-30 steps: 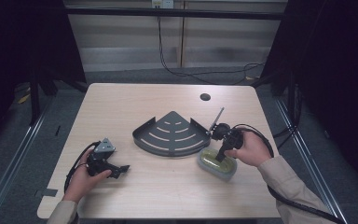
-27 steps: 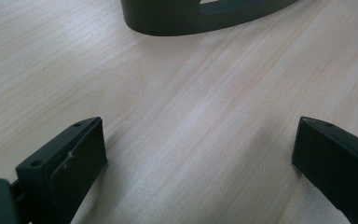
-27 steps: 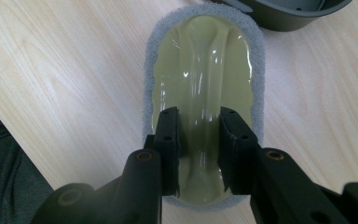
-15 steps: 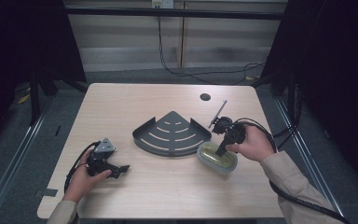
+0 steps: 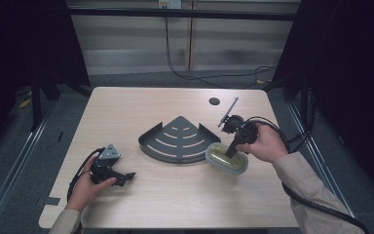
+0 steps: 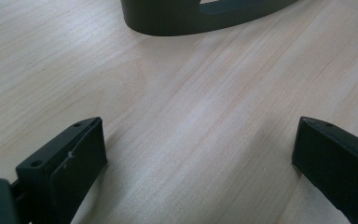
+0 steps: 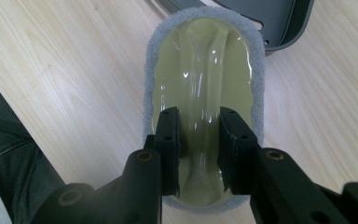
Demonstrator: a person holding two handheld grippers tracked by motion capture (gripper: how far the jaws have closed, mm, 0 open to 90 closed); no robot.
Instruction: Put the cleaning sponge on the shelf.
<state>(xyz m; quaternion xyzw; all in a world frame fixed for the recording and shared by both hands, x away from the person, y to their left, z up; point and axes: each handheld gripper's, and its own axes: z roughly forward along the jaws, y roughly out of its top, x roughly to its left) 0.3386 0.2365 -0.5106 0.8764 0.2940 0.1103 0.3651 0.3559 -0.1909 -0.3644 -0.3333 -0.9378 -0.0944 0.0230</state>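
A pale yellow-green scrubber (image 5: 219, 157) with a grey pad around its rim hangs just right of the dark grey corner shelf (image 5: 177, 139). My right gripper (image 5: 230, 152) points down into it, shut on the raised handle ridge. In the right gripper view the jaws (image 7: 198, 114) pinch that ridge, the scrubber (image 7: 200, 56) is off the table, and the shelf corner (image 7: 279, 18) lies beyond. My left gripper (image 5: 126, 176) rests on the table at the front left, open with nothing in it. In the left gripper view its jaws (image 6: 198, 133) stand wide over bare wood, the shelf wall (image 6: 191, 16) ahead.
A small round hole (image 5: 214, 101) sits in the tabletop at the back right. Black cables (image 5: 272, 129) loop behind the right hand near the table's right edge. A trouser leg (image 7: 9, 154) is at the table's near edge.
The right gripper has risen with the scrubber in it, lifting it off the table beside the shelf. The left gripper has stayed put.
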